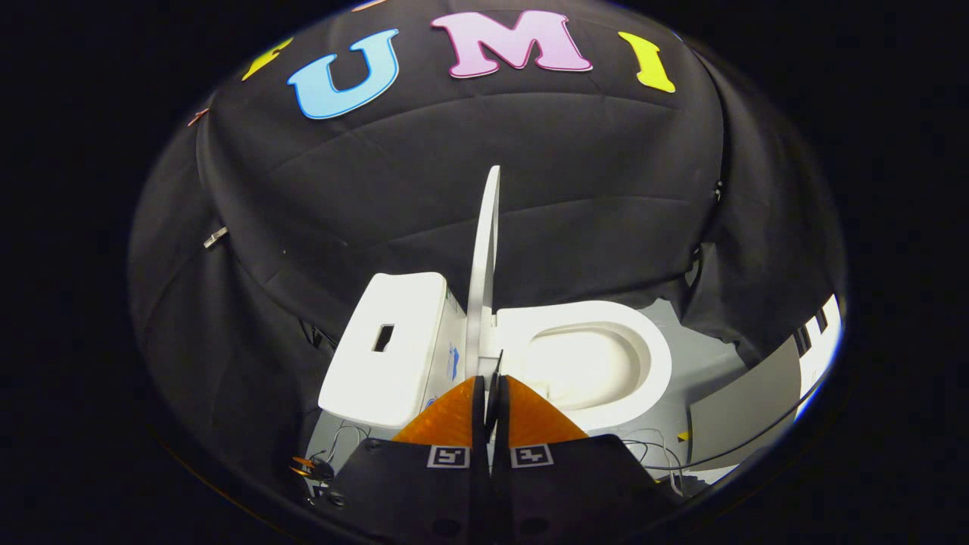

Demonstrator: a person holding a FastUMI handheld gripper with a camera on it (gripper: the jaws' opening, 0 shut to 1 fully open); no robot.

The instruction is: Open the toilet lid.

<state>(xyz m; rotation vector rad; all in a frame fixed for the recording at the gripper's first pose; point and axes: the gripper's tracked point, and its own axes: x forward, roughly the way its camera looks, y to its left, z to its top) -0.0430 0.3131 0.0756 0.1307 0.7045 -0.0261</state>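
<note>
The white toilet lid stands upright, seen edge-on, between the tank to its left and the open seat and bowl to its right. My gripper is shut, its two fingers pressed together with only a thin dark slit between them. The fingertips sit right at the lower near edge of the lid, by the hinge end. I see no part of the lid between the pads. The tank top has a small rectangular hole.
Black cloth walls close in behind and on both sides of the toilet. It stands on a grey floor, with thin cables and a small clip near its base. A grey panel lies to the right.
</note>
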